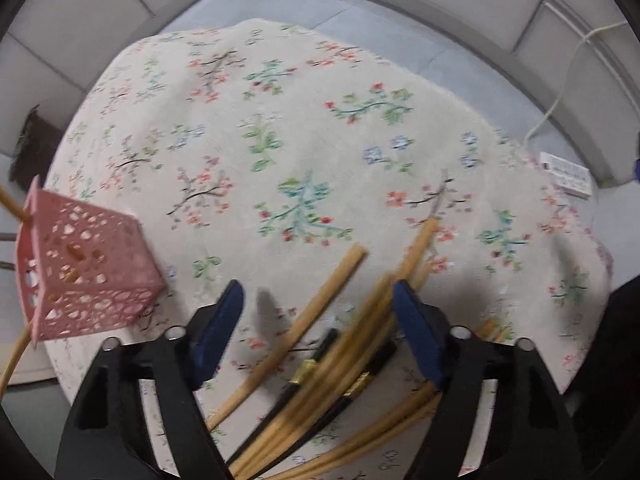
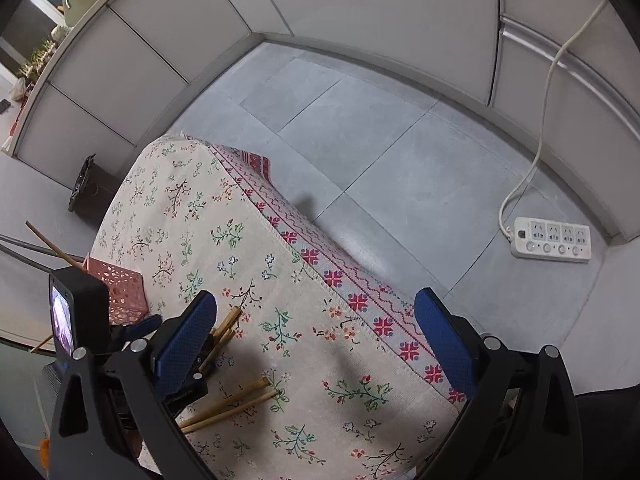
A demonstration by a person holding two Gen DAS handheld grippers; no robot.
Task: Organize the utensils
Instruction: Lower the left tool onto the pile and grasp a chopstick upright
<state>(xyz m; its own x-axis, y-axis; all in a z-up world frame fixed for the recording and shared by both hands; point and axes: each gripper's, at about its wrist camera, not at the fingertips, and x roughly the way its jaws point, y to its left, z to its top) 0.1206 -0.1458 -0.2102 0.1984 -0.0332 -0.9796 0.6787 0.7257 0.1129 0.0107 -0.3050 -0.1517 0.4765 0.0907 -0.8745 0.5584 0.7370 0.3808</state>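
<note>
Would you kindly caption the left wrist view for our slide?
Left gripper open over loose bamboo chopsticks on a floral tablecloth, beside a pink perforated holder.

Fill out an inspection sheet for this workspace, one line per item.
Surface: floral tablecloth over a table.
Job's things: loose bamboo chopsticks and black chopsticks lie piled; pink perforated holder already holds a few chopsticks.
Clutter: nothing seen.
Grippers: left gripper open over the pile, pads not pressing; right gripper open, empty.
Cables: white power strip with its cord on the floor.
Surroundings: grey tiled floor, partition panels, dark bin.
</note>
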